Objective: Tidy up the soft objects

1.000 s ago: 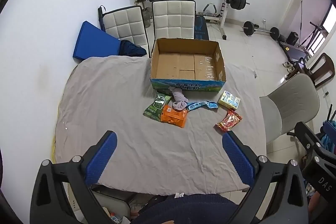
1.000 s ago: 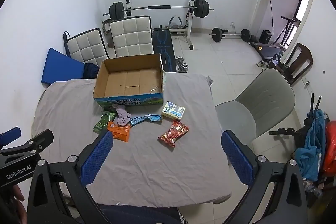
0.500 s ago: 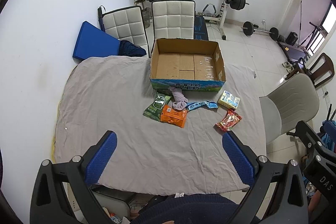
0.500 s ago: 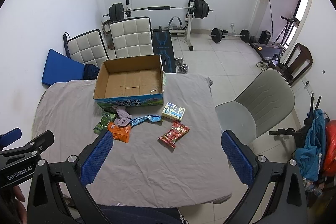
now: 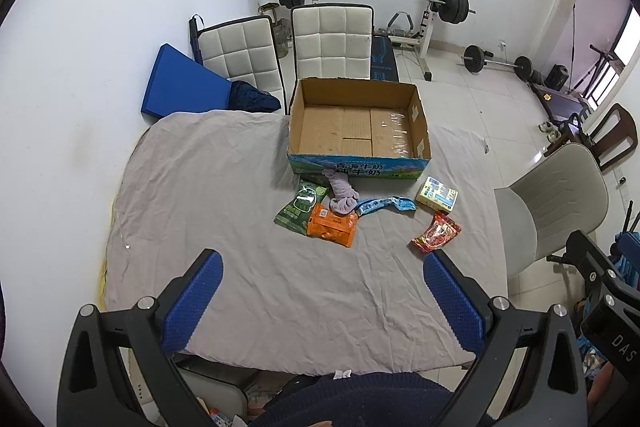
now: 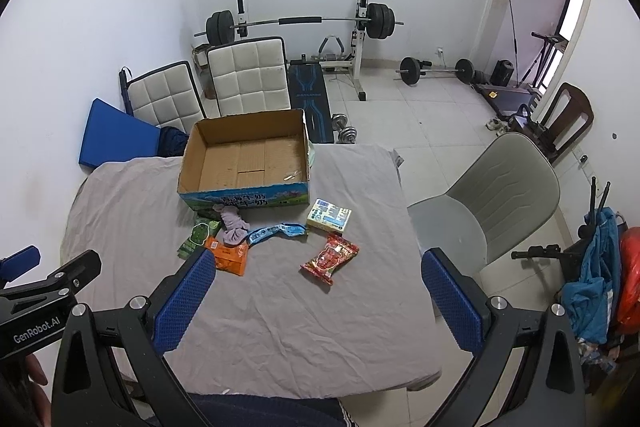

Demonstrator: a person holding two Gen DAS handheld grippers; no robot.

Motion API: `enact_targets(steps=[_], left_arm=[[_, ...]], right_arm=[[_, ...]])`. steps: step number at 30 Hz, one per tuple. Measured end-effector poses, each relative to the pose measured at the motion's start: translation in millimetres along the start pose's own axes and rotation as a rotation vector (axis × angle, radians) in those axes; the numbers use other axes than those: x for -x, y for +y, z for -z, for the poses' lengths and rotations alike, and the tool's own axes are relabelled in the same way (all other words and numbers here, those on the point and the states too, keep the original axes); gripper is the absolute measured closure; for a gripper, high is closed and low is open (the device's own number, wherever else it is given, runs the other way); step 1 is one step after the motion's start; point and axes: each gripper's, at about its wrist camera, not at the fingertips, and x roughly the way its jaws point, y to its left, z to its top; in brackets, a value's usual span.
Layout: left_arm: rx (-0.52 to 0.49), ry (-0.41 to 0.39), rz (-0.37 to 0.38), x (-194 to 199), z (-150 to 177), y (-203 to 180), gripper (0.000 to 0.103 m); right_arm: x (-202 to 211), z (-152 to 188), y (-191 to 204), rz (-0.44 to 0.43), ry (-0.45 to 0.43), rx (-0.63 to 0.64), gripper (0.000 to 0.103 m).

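No item is taken yet: the cardboard box (image 5: 360, 125) is empty. Both the left gripper (image 5: 322, 301) and right gripper (image 6: 316, 301) hang with fingers spread. The next move calls for descending on the purple cloth (image 5: 341, 191) just before the box.

green packet (image 5: 301, 205) partly under orange packet (image 5: 332, 225), print unreadable

Bright, even daylight; strong fisheye warp

Soft light enters from the window (image 5: 624, 55) and doorway (image 6: 568, 7) at the right, blown out to white glare there. The white walls (image 6: 100, 7) look slightly bluish, and shadows on the bench (image 5: 240, 187) cloth are faint. Both views are sharp in the middle, bend straight lines towards the rim, and end in a black circular vignette.
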Motion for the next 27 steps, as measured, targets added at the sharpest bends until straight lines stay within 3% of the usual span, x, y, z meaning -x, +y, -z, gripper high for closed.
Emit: enact_targets(steps=[14,27], left_arm=[[0.015,-0.055,-0.014,11.4,0.9,1.9,0.000],[0.022,-0.053,-0.009,12.3,1.9,1.3,0.000]], right_arm=[[8.5,-0.5,0.8,0.001,-0.018,0.003,0.000],[11.3,-5.7,2.2,-0.006,-0.018,0.007,0.000]])
